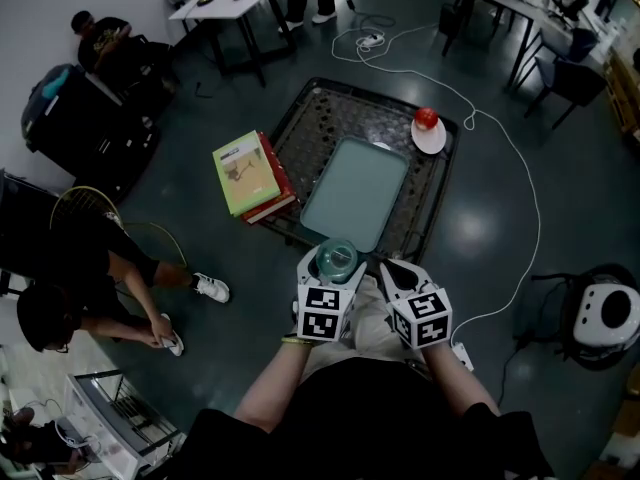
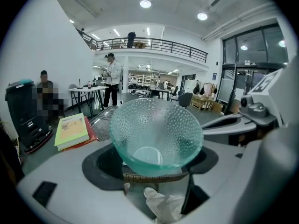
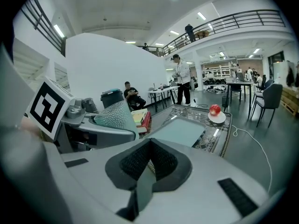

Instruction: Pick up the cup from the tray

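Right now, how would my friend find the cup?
Find the low table with the pale tray. At its near edge, the left gripper holds the cup. Unlike the flat tray, it is round, see-through green and bumpy all over.

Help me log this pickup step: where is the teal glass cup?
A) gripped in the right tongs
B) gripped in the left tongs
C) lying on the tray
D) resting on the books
B: the left gripper view shows the cup wedged between the left tongs, while the tray lies bare and the right tongs are shut on nothing.
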Demonstrator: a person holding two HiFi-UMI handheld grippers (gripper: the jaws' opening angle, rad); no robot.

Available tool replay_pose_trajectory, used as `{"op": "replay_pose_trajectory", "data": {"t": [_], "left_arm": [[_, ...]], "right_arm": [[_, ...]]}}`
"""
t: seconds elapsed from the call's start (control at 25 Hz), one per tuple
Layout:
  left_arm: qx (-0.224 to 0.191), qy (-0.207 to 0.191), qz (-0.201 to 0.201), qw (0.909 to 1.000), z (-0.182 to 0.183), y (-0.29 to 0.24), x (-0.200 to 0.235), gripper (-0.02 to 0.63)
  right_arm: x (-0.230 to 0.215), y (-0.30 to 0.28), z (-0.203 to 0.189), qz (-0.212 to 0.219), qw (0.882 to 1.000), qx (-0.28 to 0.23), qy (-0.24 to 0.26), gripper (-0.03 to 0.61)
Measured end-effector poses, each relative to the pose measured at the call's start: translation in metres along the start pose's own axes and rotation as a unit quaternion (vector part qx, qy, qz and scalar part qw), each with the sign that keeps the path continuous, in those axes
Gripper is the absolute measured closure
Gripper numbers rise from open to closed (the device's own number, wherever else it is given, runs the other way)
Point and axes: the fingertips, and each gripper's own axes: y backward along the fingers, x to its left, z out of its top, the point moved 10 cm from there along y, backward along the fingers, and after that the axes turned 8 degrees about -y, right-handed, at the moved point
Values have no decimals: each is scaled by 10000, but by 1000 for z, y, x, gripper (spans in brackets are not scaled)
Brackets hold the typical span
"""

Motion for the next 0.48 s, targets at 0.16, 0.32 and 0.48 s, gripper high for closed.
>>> {"op": "replay_pose_trajectory", "data": {"t": [0.16,0.32,0.48], "left_arm": [[-43,47,43,10000,-3,8,0,239],[-37,79,55,9999,-6,11,0,239],[-62,115,60,9999,-7,13,0,239]], "right_arm": [[2,5,-2,-34,10000,-56,48,569],[4,7,-3,-37,9999,-84,58,569],[7,8,-4,-41,9999,-104,71,569]]}}
